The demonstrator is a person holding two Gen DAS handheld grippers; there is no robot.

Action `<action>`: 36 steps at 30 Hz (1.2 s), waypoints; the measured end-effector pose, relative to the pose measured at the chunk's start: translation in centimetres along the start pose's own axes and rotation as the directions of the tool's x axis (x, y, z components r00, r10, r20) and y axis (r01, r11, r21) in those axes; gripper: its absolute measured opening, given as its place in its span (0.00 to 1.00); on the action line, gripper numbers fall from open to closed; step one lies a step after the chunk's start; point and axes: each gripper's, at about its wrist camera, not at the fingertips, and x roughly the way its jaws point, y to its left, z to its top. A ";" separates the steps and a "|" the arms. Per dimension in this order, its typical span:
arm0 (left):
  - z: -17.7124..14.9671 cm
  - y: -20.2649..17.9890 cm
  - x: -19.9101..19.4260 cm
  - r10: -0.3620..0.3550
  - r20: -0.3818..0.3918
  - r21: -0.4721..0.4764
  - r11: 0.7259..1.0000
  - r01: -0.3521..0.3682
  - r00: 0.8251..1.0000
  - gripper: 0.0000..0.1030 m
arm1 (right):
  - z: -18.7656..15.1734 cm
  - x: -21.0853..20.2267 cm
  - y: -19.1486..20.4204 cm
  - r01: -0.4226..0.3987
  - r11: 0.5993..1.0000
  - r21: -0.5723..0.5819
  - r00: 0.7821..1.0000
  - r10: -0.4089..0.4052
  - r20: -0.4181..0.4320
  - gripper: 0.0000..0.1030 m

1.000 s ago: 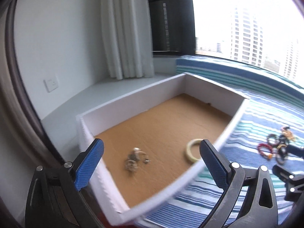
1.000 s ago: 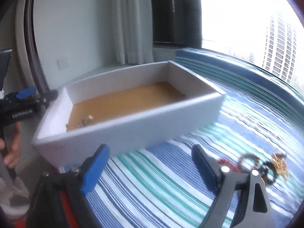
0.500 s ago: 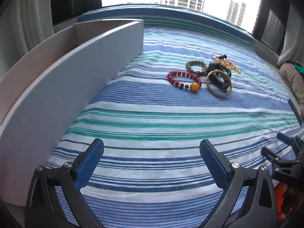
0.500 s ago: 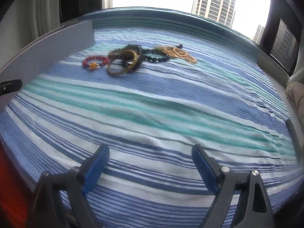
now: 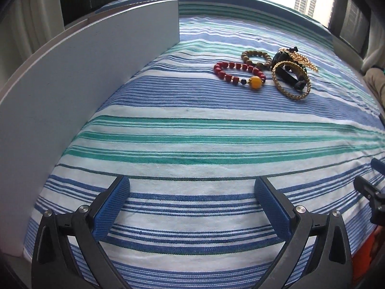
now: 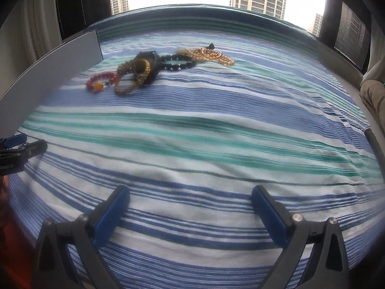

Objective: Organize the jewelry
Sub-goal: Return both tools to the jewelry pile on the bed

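Note:
A pile of jewelry lies on the striped cloth at the far side. It holds a red bead bracelet (image 5: 237, 74) (image 6: 101, 82) with an amber bead, a brown bead bracelet (image 5: 256, 57), a gold woven bangle (image 5: 291, 83) (image 6: 131, 78), a black band (image 5: 287, 75) (image 6: 150, 66), a black bead bracelet (image 6: 178, 62) and a gold chain (image 5: 305, 61) (image 6: 209, 55). My left gripper (image 5: 192, 204) is open and empty, well short of the pile. My right gripper (image 6: 190, 210) is open and empty, also far from it.
A white box (image 5: 72, 77) (image 6: 60, 62) stands along the left of the cloth; only its outer wall shows. The other gripper's tips show at the right edge of the left wrist view (image 5: 370, 187) and the left edge of the right wrist view (image 6: 21, 149). A window lies beyond.
Both grippers have swung from facing the box to facing the jewelry pile, and the left has come a little closer to it. Both stay open and empty.

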 end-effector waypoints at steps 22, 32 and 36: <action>8.1 -2.2 -5.6 -0.193 0.026 0.245 0.952 0.181 0.981 0.99 | 0.8 0.3 0.2 0.036 0.998 0.048 0.992 -0.030 -0.120 1.00; 12.0 -9.8 2.8 -0.257 -0.079 0.587 0.769 0.254 0.963 0.90 | 0.9 0.4 0.3 0.035 0.998 0.049 0.990 -0.028 -0.135 1.00; 12.4 -9.4 5.5 -0.249 -0.139 0.596 0.752 0.281 0.959 0.72 | 0.6 0.2 0.4 0.029 0.999 0.042 0.992 -0.023 -0.128 1.00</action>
